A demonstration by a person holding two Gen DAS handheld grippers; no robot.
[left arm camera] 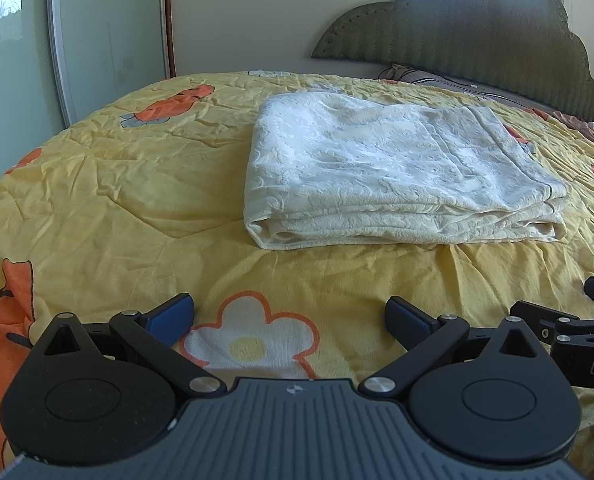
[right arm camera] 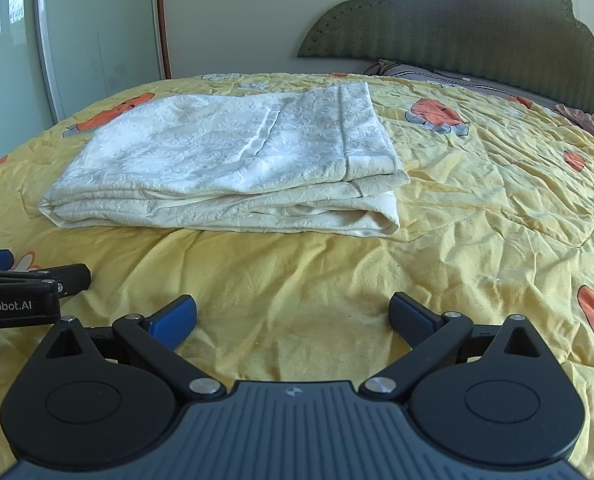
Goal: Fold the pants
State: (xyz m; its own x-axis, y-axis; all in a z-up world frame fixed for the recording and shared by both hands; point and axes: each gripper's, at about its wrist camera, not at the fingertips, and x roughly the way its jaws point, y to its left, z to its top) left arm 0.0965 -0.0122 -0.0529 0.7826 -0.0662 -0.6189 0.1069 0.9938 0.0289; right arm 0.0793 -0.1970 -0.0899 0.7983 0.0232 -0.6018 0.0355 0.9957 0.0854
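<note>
The left claw and right claw both hover low over the quilt with fingers spread wide, nothing between them. The 2 sit side by side, close together; each shows at the edge of the other's view.

The pants lie ahead of both claws, apart from them, already folded into a flat stack of several layers. From the left claw they sit ahead and to the right; from the right claw, ahead and to the left.

The cloth looks light, soft and limp, with a raised pattern that should give the pads some bite. It will sag and slide out of shape if lifted by 1 layer. The rolled fold at the near right corner and the near left corner look the best holds, pinching all layers at once.

The waistband and leg ends cannot be told apart. The stack's far edge and underside are hidden. The task looks nearly or fully done.
</note>
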